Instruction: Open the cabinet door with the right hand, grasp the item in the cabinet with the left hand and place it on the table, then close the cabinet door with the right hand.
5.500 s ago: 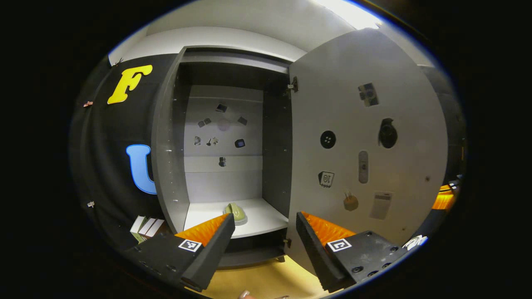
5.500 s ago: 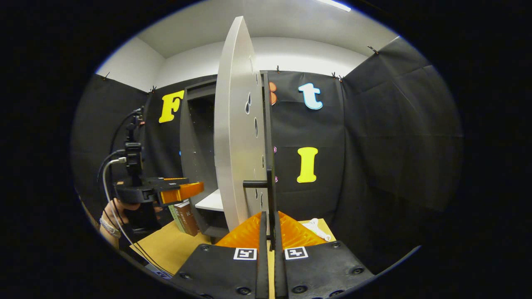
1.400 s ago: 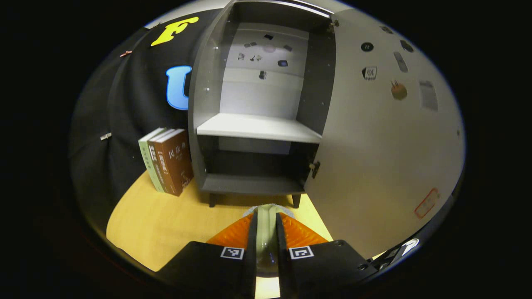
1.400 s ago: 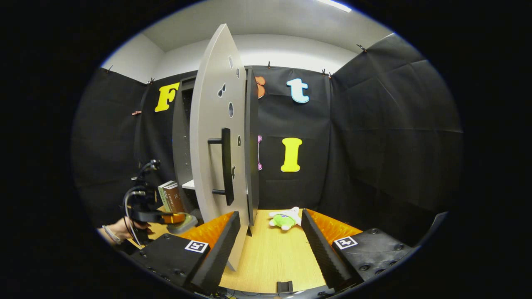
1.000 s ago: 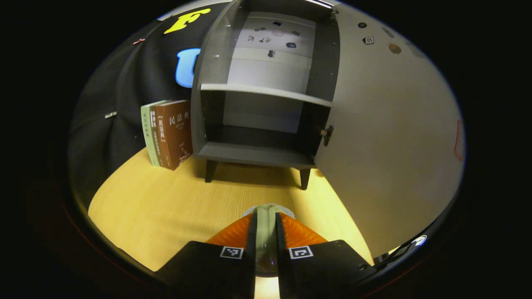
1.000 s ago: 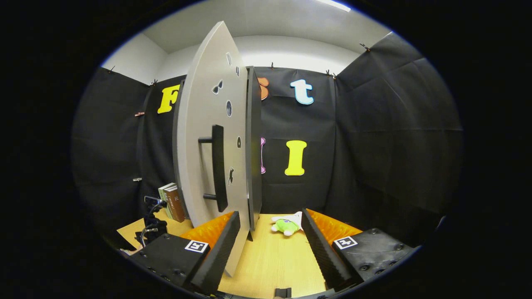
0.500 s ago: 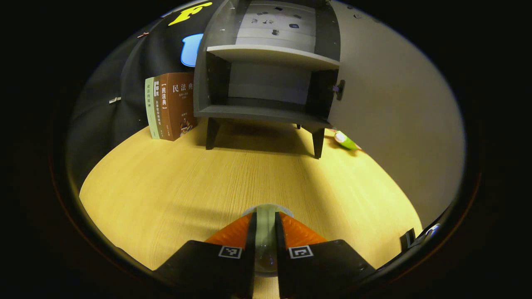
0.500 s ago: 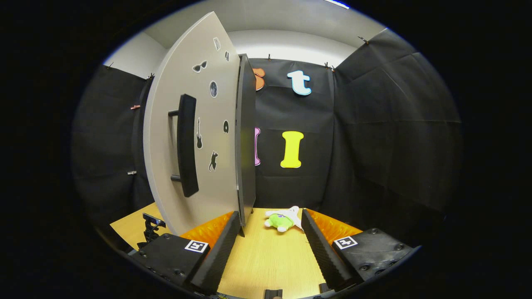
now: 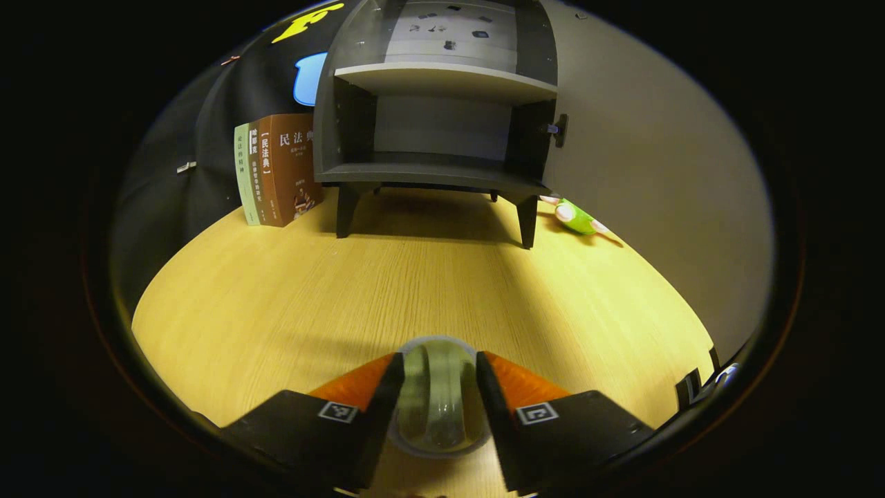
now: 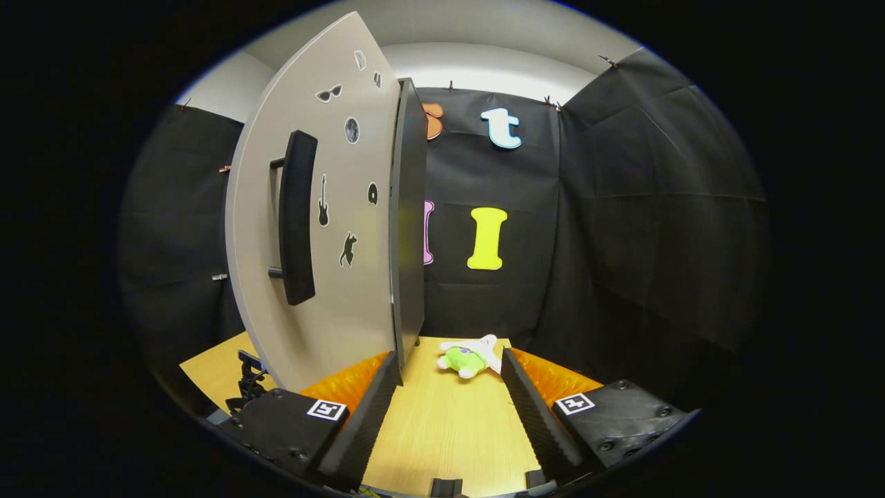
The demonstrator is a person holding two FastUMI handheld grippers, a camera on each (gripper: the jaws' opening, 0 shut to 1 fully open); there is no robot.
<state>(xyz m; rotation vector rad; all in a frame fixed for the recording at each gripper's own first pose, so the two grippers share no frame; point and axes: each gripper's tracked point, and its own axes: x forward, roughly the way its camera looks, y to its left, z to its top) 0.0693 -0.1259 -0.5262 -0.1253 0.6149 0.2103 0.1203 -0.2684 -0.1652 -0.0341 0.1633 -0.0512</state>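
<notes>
A pale green round item [image 9: 439, 404] on a clear base rests on the wooden table [image 9: 276, 290], between the fingers of my left gripper [image 9: 439, 360]. The fingers stand apart and no longer squeeze it. Beyond it stands the dark grey cabinet [image 9: 442, 104] with its shelf bare and its door [image 9: 657, 173] swung out to the right. In the right gripper view my right gripper [image 10: 449, 358] is open with nothing in it, low over the table. It sits just in front of the door's outer face [image 10: 325, 277], below the black handle [image 10: 295, 214].
Three books [image 9: 273, 169] stand upright left of the cabinet. A green and white plush toy [image 10: 467, 360] lies on the table right of the cabinet, also visible past the cabinet's leg as the plush toy [image 9: 574, 216]. Black cloth walls close off the back and right.
My left gripper came down to the table with the green item and its fingers opened off it. The right gripper moved around to the door's outer face, staying open.
</notes>
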